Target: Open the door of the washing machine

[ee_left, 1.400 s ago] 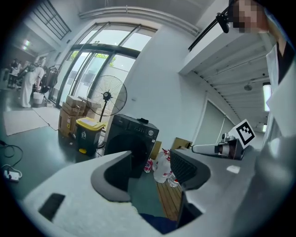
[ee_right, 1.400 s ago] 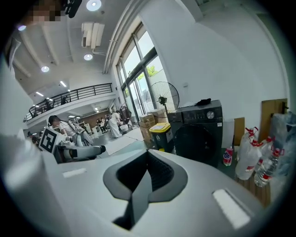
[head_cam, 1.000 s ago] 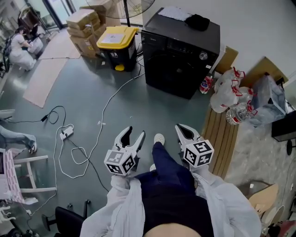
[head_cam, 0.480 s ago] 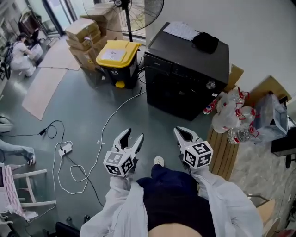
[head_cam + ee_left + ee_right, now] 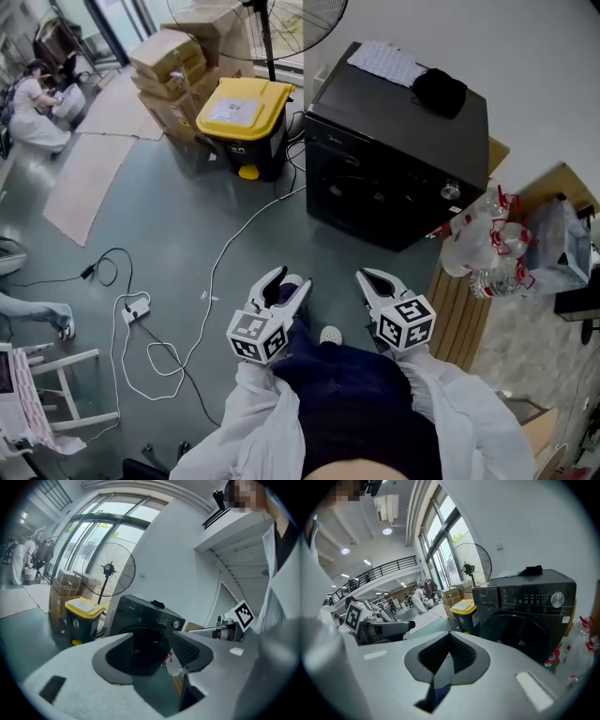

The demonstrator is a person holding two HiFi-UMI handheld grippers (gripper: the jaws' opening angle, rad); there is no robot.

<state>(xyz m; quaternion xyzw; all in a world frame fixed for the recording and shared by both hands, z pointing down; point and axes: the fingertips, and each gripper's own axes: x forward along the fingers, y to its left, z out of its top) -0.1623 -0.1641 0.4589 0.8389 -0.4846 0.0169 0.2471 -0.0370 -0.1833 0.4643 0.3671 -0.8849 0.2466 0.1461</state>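
Well, the washing machine (image 5: 398, 122) sits at one o'clock, its single round door (image 5: 375, 202) shut and well apart from the two tongs. The left gripper (image 5: 291, 279) gapes empty, while the right gripper (image 5: 372, 277) has its tips together on nothing. Those closed tips would likely bump the door instead of catching its edge, and the one white cable (image 5: 220, 253) at ten o'clock could snag a foot.

**Bright daylight, fisheye edges**

Daylight from windows (image 5: 117, 531) w/ glare; ceiling lamps (image 5: 386, 530) lit. Even light on floor (image 5: 187, 206), soft shadows. Gripper views: heavy barrel distortion, dark vignette corners, near foreground soft. Black washer (image 5: 394, 159) underexposed, little detail.
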